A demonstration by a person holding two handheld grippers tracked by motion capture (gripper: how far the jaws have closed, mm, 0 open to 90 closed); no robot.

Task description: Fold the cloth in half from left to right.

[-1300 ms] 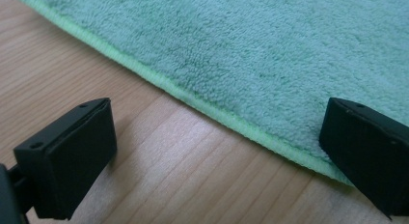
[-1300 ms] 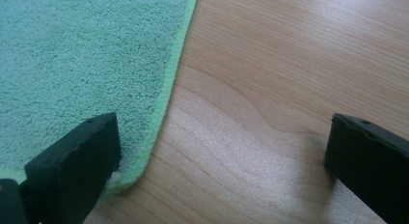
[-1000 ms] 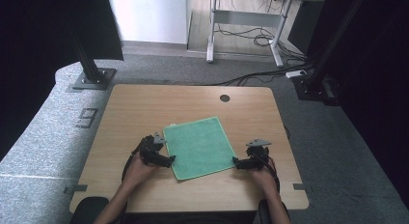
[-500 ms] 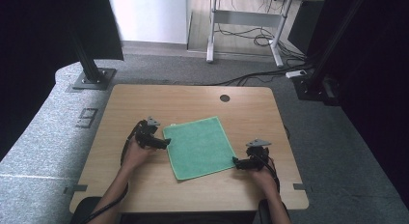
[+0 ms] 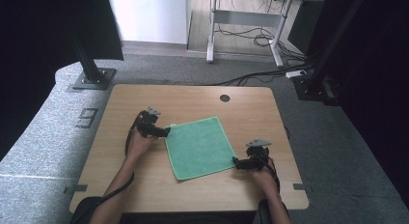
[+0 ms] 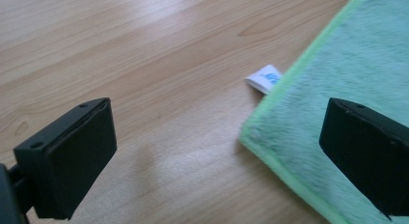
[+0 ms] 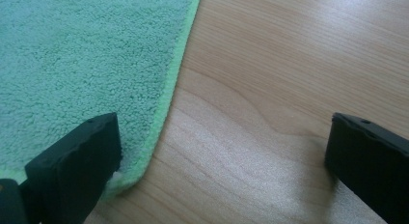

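Note:
A green towel (image 5: 199,147) lies flat in the middle of the wooden table (image 5: 193,101). My left gripper (image 5: 165,132) is open at the towel's far left corner; in the left gripper view that corner (image 6: 251,134) sits between the jaws, with a small white tag (image 6: 264,79) sticking out from the edge. My right gripper (image 5: 235,162) is open at the towel's near right corner. In the right gripper view the towel (image 7: 82,55) fills the left side, its corner just beside the left jaw, and bare wood lies under the right jaw.
A round cable hole (image 5: 224,98) is set near the table's far edge. Black stand bases (image 5: 91,79) sit on the grey floor behind the table, with cables and a desk frame (image 5: 243,35) farther back.
My left gripper has moved away from me along the towel's left edge, from the near left part to the far left corner. The right gripper has stayed at the near right corner.

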